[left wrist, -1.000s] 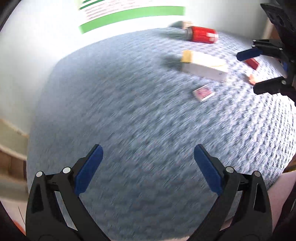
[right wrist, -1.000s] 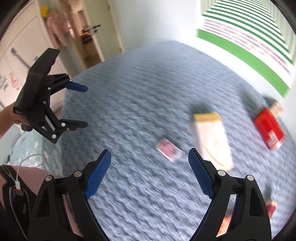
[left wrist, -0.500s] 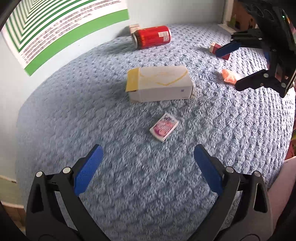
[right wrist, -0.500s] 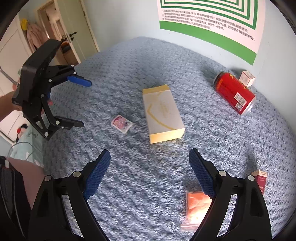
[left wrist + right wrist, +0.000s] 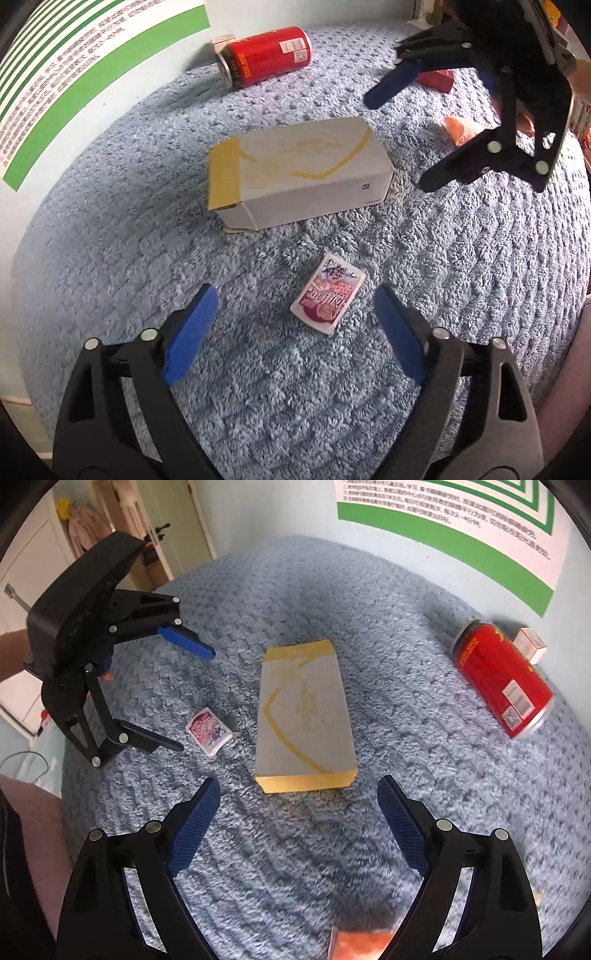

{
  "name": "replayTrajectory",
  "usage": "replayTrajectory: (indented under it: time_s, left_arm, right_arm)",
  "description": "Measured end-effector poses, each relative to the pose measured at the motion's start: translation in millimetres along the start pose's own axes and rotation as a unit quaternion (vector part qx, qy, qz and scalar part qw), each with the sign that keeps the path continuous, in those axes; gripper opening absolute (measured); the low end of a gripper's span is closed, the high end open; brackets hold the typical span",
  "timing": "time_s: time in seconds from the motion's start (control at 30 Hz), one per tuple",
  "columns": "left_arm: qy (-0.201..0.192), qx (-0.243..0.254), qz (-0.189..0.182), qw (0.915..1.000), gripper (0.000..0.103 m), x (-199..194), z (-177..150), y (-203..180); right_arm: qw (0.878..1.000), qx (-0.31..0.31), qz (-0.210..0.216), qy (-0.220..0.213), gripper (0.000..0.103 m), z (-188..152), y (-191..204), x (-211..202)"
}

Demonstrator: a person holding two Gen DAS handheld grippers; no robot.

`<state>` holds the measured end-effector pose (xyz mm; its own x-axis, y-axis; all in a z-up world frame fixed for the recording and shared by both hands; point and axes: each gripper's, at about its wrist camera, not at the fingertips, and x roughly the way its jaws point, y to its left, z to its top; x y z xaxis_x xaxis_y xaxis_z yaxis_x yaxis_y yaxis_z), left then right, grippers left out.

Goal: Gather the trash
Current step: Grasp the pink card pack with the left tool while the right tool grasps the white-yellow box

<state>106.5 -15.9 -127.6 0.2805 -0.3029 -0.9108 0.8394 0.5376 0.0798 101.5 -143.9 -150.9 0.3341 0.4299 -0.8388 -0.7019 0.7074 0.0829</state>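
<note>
On the blue knitted blanket (image 5: 147, 229) the left gripper (image 5: 295, 314) hovers over a small pink packet (image 5: 327, 298), its jaws just narrowed a little yet still released, the packet lying between them untouched. The right gripper (image 5: 297, 808) is spread wide and empty just short of the white-and-yellow box (image 5: 304, 716), with the red can (image 5: 502, 679) lying near the wall

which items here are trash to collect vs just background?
Trash on the blue blanket:
pink packet
white-and-yellow box
red can
orange wrapper
small red box
small white box

Background:
green-striped poster
door
</note>
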Motion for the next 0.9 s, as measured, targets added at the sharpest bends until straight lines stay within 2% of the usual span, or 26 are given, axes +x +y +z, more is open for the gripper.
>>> replayTrajectory:
  time_s: [0.13, 0.27, 0.3, 0.33, 0.37, 0.57, 0.9]
  left_arm:
    - [0.001, 0.016, -0.017, 0.9997, 0.063, 12, 3, -2]
    - [-0.006, 0.026, -0.05, 0.9984, 0.039, 20, 4, -4]
    - [-0.007, 0.03, -0.05, 0.9982, 0.035, 20, 5, -5]
    - [-0.007, 0.032, -0.054, 0.998, 0.029, 20, 5, -5]
    - [-0.007, 0.03, -0.058, 0.9978, 0.027, 20, 6, -3]
    - [-0.009, 0.003, -0.057, 0.9984, 0.027, 5, 2, 8]
    - [-0.026, -0.049, -0.012, 0.9984, 0.027, -41, -24, 34]
  right_arm:
    - [1.0, -0.008, 0.008, -0.001, 0.086, 8, -3, 16]
    - [1.0, -0.01, 0.012, -0.003, 0.083, 12, -8, 28]
    - [1.0, -0.011, 0.013, -0.001, 0.08, 13, -9, 30]
    - [1.0, -0.011, 0.019, 0.007, 0.065, 15, -10, 32]
    - [1.0, -0.007, 0.023, 0.013, 0.061, 16, -12, 33]
    - [1.0, 0.002, 0.023, 0.003, 0.061, 17, -17, 16]
    - [1.0, -0.005, 0.01, -0.006, 0.061, 15, -9, -15]
